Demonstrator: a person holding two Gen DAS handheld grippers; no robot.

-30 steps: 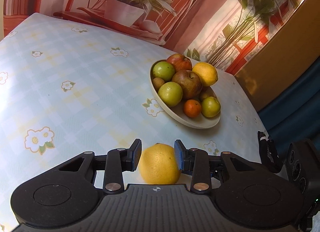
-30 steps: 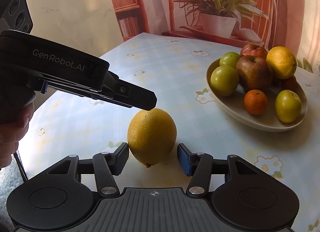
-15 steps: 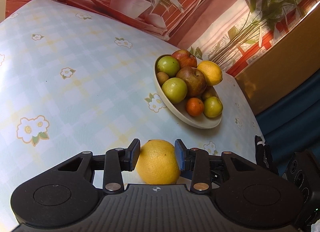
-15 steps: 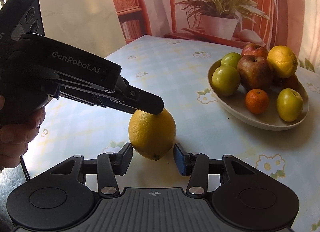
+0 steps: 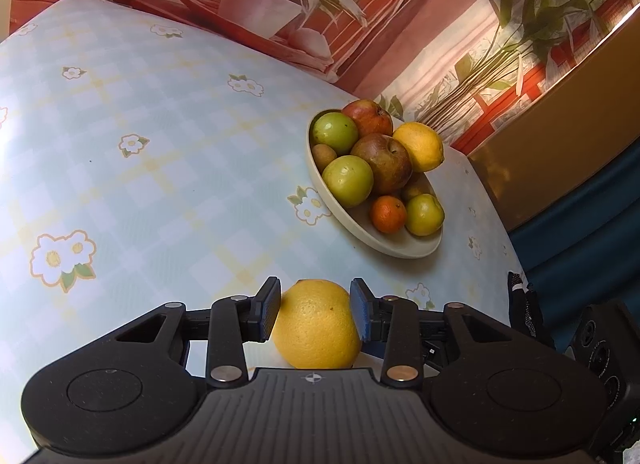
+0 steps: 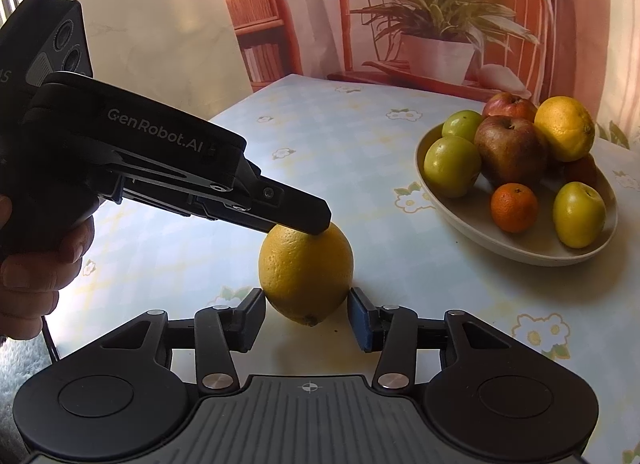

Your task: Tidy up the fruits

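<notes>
Since a second ago the right gripper (image 6: 306, 320) has narrowed around the lemon (image 6: 306, 274), and the left gripper (image 5: 314, 310) has tilted the lemon so that its nub now points down toward the right gripper. Left gripper: clenched on the lemon, both blue pads pressed to its upper flanks; seen from the right wrist view, its black finger sits over the top of the fruit. Right gripper: jaws stand close on either side of the lemon's lower half with thin gaps visible, so released, not gripping. A hand (image 6: 44, 252) wraps the left gripper's handle at the near left. The lemon is at the near edge of the bench (image 5: 160, 167), skin pebbled, matte yellow, oval with one nubbed tip. Bench cover is smooth, glossy, pale blue-and-yellow check with printed white flowers; wide bare area to the left and beyond the lemon. Further right, well apart from the lemon, is a shallow cream oval bowl (image 5: 400, 252) holding green apples, two russet-red apples, a small orange mandarin and a second lemon; it sits near the bench's far right edge. Behind the bench hangs a printed backdrop (image 6: 440, 23) of a potted plant and wicker chair.
</notes>
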